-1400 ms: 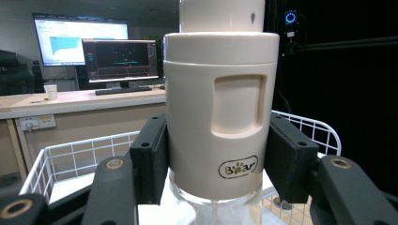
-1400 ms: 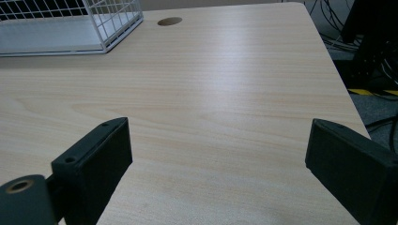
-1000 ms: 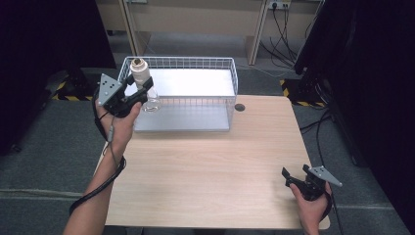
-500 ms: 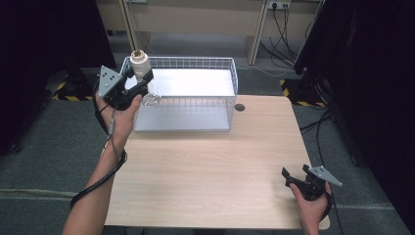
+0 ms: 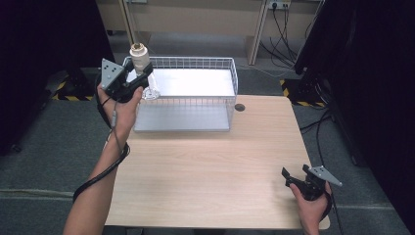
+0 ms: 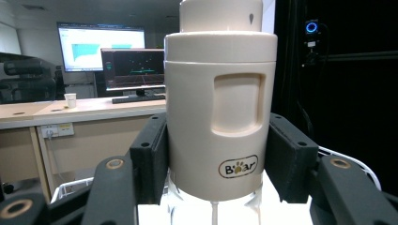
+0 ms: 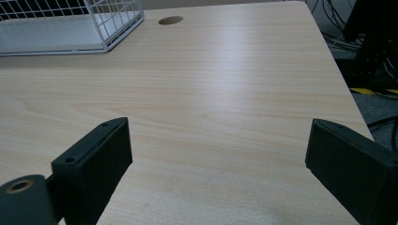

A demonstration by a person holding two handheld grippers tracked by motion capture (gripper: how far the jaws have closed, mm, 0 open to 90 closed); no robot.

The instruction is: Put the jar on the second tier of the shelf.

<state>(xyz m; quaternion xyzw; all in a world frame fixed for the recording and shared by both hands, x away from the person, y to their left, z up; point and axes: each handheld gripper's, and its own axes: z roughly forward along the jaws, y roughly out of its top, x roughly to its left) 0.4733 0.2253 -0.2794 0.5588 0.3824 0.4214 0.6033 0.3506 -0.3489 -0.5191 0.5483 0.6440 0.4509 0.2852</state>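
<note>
Above the near-left corner of the white wire basket (image 5: 195, 61), the left gripper (image 5: 139, 81) holds a cream Bear-brand blender cup (image 5: 139, 55) upright, its fingers (image 6: 149, 164) pinching the cream motor body just above the clear cup part. Judged from this, the pick-up is complete; setting the cup down in the basket or on the desk (image 5: 210, 171) remains. The left forearm reaches forward and up, wrist raised. At the near-right desk edge the right gripper (image 5: 299, 179) rests low, fingers (image 7: 96, 161) spread wide and empty.
</note>
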